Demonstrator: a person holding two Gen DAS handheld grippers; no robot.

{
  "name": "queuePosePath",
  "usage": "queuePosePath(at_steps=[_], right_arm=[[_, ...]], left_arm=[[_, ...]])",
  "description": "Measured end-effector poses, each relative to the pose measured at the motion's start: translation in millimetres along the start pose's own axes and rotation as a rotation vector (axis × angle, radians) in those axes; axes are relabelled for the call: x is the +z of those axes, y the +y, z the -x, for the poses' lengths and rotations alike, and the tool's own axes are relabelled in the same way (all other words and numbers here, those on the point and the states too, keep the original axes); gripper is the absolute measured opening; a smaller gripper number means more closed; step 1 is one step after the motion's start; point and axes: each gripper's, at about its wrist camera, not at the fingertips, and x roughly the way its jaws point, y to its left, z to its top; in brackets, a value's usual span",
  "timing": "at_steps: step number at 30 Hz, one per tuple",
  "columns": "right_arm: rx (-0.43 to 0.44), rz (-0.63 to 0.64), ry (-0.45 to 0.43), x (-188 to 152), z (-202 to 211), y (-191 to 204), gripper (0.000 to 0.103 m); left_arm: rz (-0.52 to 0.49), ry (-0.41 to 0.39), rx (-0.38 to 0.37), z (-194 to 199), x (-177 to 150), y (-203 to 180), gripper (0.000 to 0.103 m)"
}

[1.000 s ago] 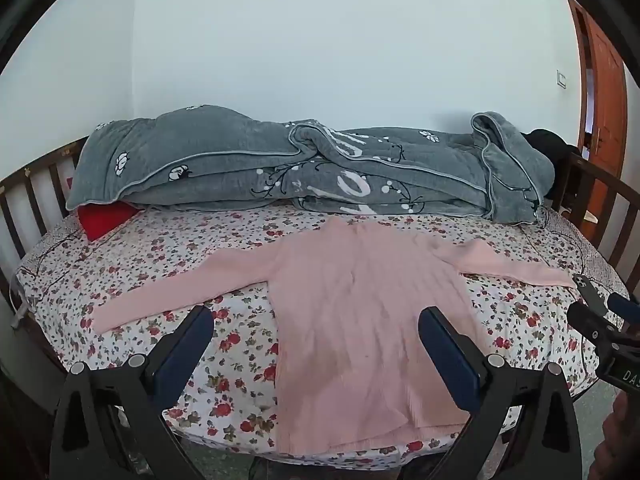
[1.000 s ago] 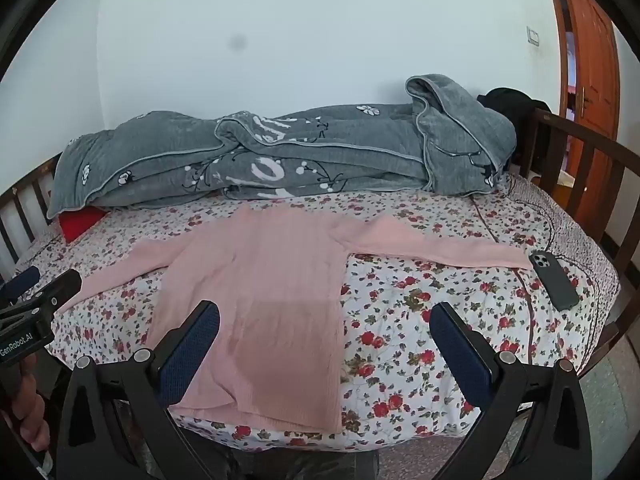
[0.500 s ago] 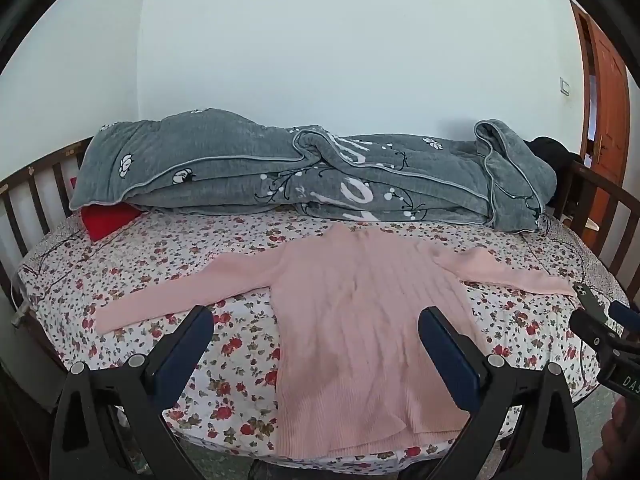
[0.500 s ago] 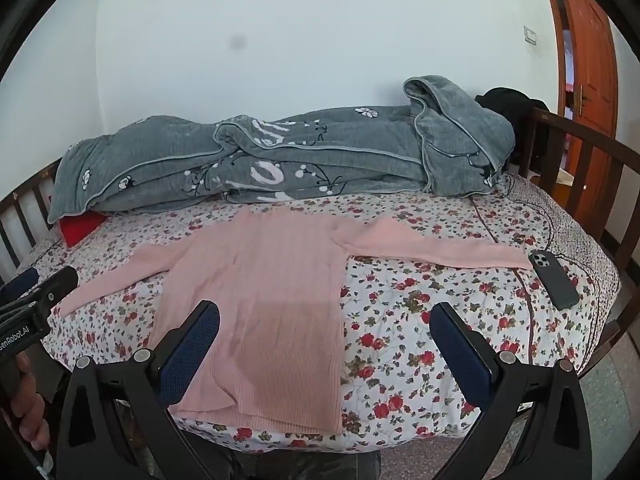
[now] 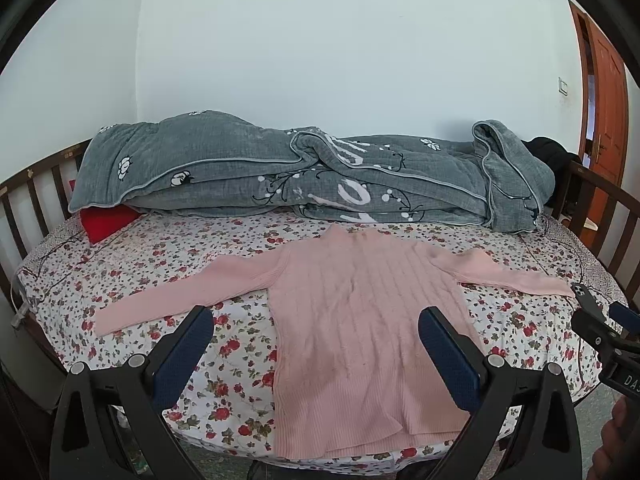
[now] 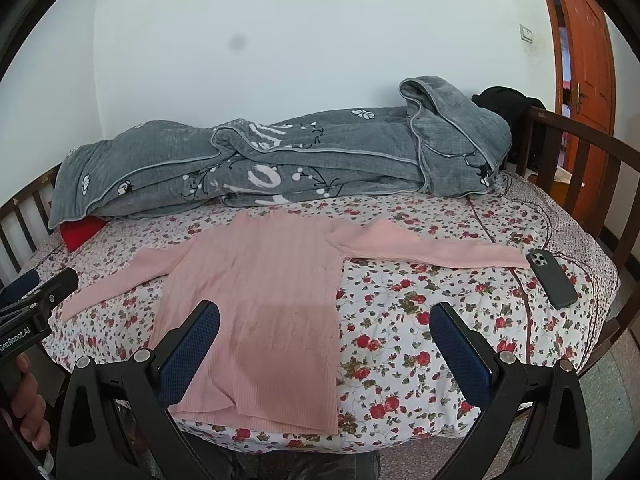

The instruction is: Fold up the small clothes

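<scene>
A pink ribbed long-sleeved sweater (image 5: 360, 320) (image 6: 264, 304) lies flat on the floral bedsheet, both sleeves spread out sideways and its hem at the bed's near edge. My left gripper (image 5: 316, 344) hovers open in front of the hem, nothing between its blue pads. My right gripper (image 6: 328, 340) is open too, in front of the sweater's right hem corner. Neither touches the cloth. The right gripper also shows at the left wrist view's right edge, the left gripper at the right wrist view's left edge.
A rolled grey quilt (image 5: 312, 180) (image 6: 280, 168) lies along the back of the bed. A red cushion (image 5: 106, 222) peeks out under its left end. A dark phone (image 6: 552, 278) lies by the right sleeve tip. Wooden rails (image 6: 580, 160) bound both sides; an orange door (image 6: 584, 60) stands right.
Both cameras have tilted up a little, so the sweater and bed sit lower in view. The sweater has not moved and both grippers remain open.
</scene>
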Motion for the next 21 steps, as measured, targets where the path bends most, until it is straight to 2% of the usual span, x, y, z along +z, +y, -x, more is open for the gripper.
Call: queuePosePath(at_steps=[21], right_arm=[[0.024,-0.009,-0.018,6,11,0,0.103]], left_arm=[[0.009,-0.012,0.004,8,5,1,0.103]])
